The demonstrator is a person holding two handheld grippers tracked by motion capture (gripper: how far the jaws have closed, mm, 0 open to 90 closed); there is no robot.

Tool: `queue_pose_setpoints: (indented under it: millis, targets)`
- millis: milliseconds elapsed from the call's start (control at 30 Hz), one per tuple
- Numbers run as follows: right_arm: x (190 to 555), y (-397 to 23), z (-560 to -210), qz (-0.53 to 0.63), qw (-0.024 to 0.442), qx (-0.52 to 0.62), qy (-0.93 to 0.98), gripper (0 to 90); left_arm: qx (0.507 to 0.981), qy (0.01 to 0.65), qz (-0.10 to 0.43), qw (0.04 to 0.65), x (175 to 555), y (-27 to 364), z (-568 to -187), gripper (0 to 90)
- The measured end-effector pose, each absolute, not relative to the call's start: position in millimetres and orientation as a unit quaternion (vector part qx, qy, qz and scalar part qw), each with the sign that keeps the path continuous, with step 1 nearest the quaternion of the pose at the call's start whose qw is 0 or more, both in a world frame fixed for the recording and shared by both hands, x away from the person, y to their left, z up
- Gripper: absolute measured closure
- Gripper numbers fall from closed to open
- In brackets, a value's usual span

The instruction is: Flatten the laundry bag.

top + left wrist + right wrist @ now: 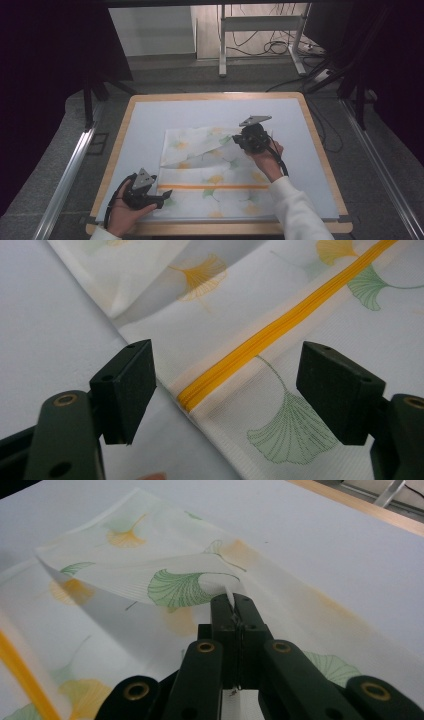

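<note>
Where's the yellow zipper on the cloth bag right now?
In the high view, the yellow zipper crosses the bag's near part, its left end by the left gripper.

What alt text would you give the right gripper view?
The right gripper, its black jaws shut, pinches an edge of a sheer white mesh bag printed with green and yellow ginkgo leaves, lifting that part into a fold above the pale blue table mat. The bag's yellow zipper runs along the lower left.

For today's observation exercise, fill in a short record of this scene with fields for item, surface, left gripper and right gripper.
item: sheer ginkgo-print pouch with orange zipper, far part folded over
surface: pale mat on wooden table
left gripper: open, jaws either side of the zipper's end
right gripper: shut on a fabric edge, lifting it
</note>
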State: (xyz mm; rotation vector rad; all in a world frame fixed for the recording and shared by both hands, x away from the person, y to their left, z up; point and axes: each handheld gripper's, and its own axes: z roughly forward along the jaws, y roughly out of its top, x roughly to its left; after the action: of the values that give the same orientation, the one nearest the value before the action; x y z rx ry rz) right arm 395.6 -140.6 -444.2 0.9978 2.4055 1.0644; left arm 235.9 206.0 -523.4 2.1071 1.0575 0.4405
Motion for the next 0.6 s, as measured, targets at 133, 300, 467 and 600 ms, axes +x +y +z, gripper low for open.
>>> queue_pose_setpoints:
  millis: [133, 300, 467, 600]
  targets:
    - [407.6, -146.6, -449.5, 0.376, 0.163, 0.371, 0.833, 88.8, 0.820, 0.410, 0.171, 0.361, 236.4, 206.1, -523.8, 23.5]
    - [421.1, -154.6, -457.6, 0.379, 0.164, 0.392, 0.822, 88.8, 0.820, 0.411, 0.170, 0.360, 237.2, 206.1, -524.7, 23.5]
    - [434.6, -163.6, -464.2, 0.379, 0.161, 0.414, 0.812, 88.7, 0.820, 0.412, 0.168, 0.359, 237.8, 206.3, -525.2, 23.4]
    - [446.7, -170.5, -469.8, 0.377, 0.154, 0.432, 0.804, 88.7, 0.820, 0.412, 0.168, 0.360, 237.5, 206.2, -525.1, 23.5]
